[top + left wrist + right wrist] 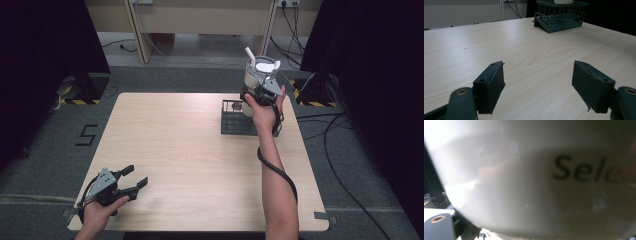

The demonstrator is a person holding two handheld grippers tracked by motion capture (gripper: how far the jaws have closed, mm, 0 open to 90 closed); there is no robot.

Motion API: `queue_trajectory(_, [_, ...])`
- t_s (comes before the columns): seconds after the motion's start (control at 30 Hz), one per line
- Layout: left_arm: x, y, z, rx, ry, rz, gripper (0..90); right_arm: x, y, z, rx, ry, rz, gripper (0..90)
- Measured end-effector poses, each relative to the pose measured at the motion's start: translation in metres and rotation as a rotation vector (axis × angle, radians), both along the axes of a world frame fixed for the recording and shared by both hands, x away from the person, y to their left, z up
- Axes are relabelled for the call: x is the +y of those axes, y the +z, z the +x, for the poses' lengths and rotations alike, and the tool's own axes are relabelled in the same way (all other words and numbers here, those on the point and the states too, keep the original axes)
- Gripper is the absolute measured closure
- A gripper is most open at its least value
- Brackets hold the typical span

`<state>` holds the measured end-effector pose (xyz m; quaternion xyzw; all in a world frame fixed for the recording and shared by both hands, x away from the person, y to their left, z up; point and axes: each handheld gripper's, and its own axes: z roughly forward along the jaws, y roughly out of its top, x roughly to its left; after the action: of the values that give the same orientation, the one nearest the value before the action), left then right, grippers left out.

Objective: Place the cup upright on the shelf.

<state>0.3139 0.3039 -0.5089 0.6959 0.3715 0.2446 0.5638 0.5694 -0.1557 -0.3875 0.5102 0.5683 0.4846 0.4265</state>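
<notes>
A white cup (260, 72) with a lid and a white stick poking up is held in the air over the far right of the table, just above a dark wire rack (234, 121). My right gripper (259, 86) is shut on the cup's lower part. In the right gripper view the cup (529, 182) is very close and blurred, with dark letters "Sele" on it. My left gripper (136, 175) rests open at the table's front left corner with nothing between its fingers. In the left gripper view that gripper (539, 75) faces the rack (560, 17) across bare wood.
The light wooden table (190, 150) stands on grey floor. Black curtains close off both sides. Cables (345, 145) trail on the floor at the right. A "5" mark (86, 135) is on the floor at the left. Desk legs stand behind.
</notes>
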Motion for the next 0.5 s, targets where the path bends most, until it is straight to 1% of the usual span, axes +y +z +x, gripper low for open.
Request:
queue_trajectory(0.33, [0.000,0.000,0.000,0.002,0.004,0.002,25.1,-0.001,-0.008,0.004,0.014,-0.005,0.009,10.5])
queue_trajectory(0.5, [0.001,0.000,0.000,0.002,0.006,0.000,25.1,0.000,-0.016,0.006,0.030,-0.008,0.004,10.5])
